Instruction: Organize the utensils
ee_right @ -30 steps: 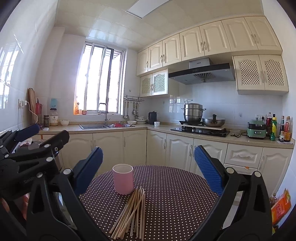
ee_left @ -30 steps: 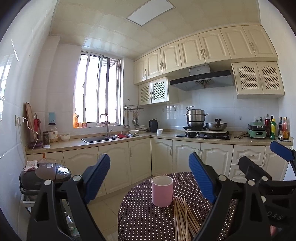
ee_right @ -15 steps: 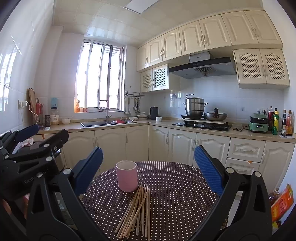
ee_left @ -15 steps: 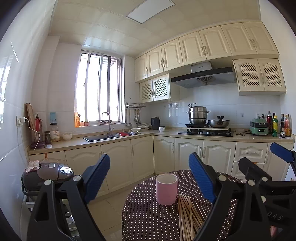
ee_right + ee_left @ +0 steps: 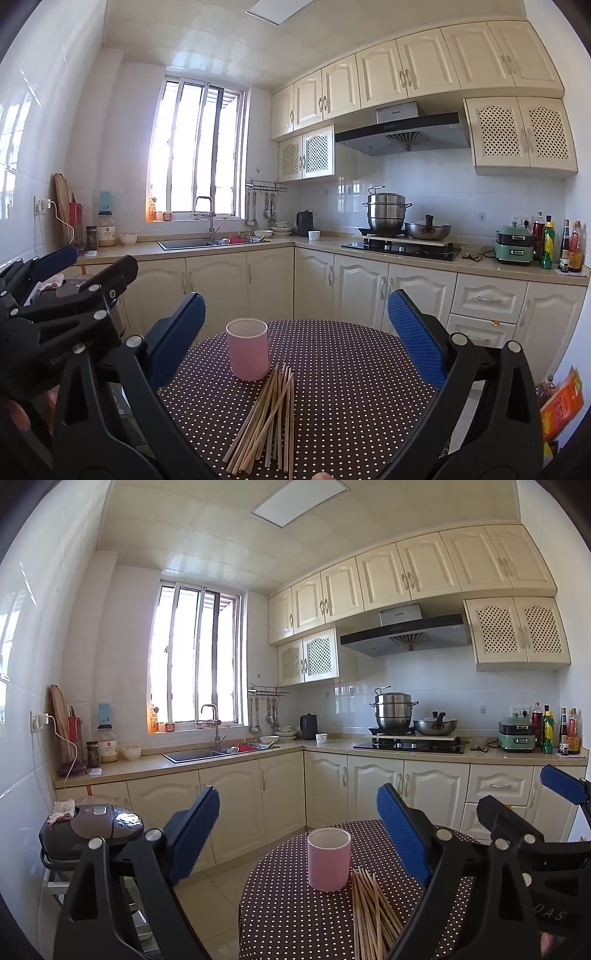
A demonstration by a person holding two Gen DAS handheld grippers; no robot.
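A bundle of wooden chopsticks (image 5: 267, 413) lies loose on the round surface (image 5: 351, 373), which is covered in a dark brown cloth with white dots. The sticks fan out a little, their far ends just beside the base of a pink cup (image 5: 247, 349). The cup stands upright, open end up; its inside is hidden from both views. In the left wrist view the chopsticks (image 5: 369, 912) lie just right of the cup (image 5: 328, 858) and run toward the camera.

The left tongs (image 5: 297, 836) are spread wide and grip nothing, their blue pads held in the air on either side of the cup, nearer the camera than it. The right tongs (image 5: 295, 332) are likewise spread wide with nothing between them, framing the cup and the chopsticks from above the near edge of the surface. Each pair of tongs shows at the edge of the other's view.

Beyond the surface stand cream cabinets (image 5: 362, 291), a sink (image 5: 188, 243) under a bright window (image 5: 195, 147), and a stove (image 5: 400, 248) carrying a steel pot (image 5: 386, 212) and a wok (image 5: 428, 229). A dark rice cooker (image 5: 90, 825) sits low at the left.
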